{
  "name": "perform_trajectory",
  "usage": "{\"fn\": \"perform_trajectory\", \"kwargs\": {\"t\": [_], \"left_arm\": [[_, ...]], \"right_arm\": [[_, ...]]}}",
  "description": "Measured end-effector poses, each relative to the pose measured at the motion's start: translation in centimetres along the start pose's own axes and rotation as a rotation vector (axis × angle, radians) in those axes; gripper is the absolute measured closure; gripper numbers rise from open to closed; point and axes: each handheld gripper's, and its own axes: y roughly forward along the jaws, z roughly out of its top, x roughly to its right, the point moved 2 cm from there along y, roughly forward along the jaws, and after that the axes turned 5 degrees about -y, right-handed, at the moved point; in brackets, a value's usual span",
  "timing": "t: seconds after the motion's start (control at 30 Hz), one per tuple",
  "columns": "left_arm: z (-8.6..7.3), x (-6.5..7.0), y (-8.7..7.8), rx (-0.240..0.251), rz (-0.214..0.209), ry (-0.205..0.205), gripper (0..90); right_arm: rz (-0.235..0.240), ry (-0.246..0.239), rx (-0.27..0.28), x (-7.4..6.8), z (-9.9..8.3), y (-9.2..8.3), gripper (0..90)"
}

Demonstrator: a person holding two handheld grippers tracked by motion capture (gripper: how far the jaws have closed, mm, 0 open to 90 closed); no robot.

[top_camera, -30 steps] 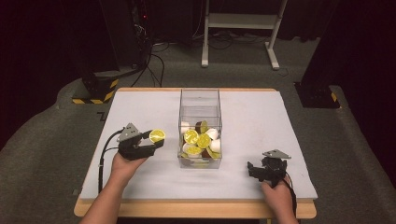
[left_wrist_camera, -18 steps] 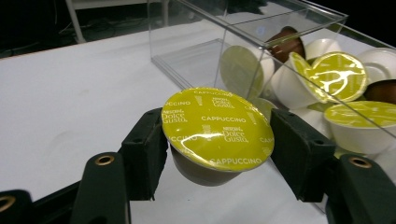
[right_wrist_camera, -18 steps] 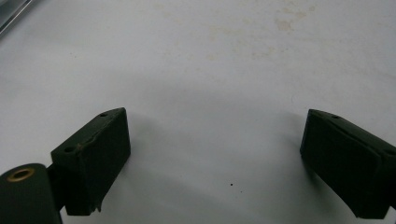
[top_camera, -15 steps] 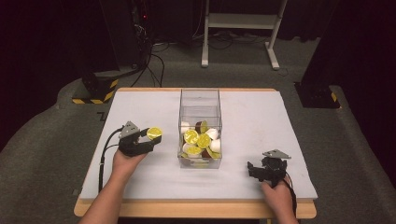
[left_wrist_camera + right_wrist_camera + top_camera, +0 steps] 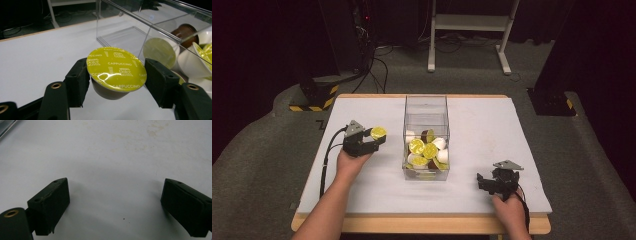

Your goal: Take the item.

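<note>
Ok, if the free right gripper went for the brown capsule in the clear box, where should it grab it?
From above, through the clear box's open top. Close on the brown capsule's rounded body, probably just under its rim: it lies exposed on the pile, while the walls block the sides.

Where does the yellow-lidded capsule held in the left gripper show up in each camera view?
High view: capsule left of centre, beside the clear box.
Left gripper view: centre, capsule between the left gripper jaws.
Right gripper view: not in it.
Shared landmark: the clear box, to the capsule's right.
</note>
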Motion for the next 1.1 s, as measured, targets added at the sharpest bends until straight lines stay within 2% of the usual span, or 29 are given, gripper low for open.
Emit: {"fn": "perform_trajectory", "kwargs": {"t": [0.07, 0.27, 0.3, 0.43, 0.5, 0.77, 0.9, 1.1], "left_arm": [[-0.2, -0.6, 0.6, -0.001, 0.014, -0.009, 39.1], [-0.7, -1.4, 1.5, -0.006, 0.024, -0.028, 39.1], [-0.9, -1.8, 1.7, -0.025, 0.033, -0.020, 39.0], [-1.2, -2.2, 2.1, -0.039, 0.052, -0.028, 39.0], [-1.6, -2.7, 2.4, -0.063, 0.068, -0.029, 39.1], [-2.7, -3.5, 3.4, -0.115, 0.106, -0.034, 39.1], [-3.0, -3.5, 3.7, -0.124, 0.108, -0.045, 39.0], [-3.4, -3.6, 3.9, -0.140, 0.123, -0.030, 39.0]], "right_arm": [[0.000, 0.001, -0.001, 0.0, 0.0, 0.0, 8.4], [0.000, -0.001, 0.000, 0.0, 0.0, 0.0, 8.4], [0.000, -0.001, 0.000, 0.0, 0.0, 0.0, 8.4], [0.000, -0.001, 0.000, 0.0, 0.0, 0.0, 8.4], [-0.001, -0.001, 0.000, 0.0, 0.0, 0.0, 8.4], [0.000, 0.000, -0.001, 0.0, 0.0, 0.0, 8.4], [0.000, 0.000, -0.001, 0.0, 0.0, 0.0, 8.4], [0.000, 0.001, 0.000, 0.0, 0.0, 0.0, 8.4]]}}
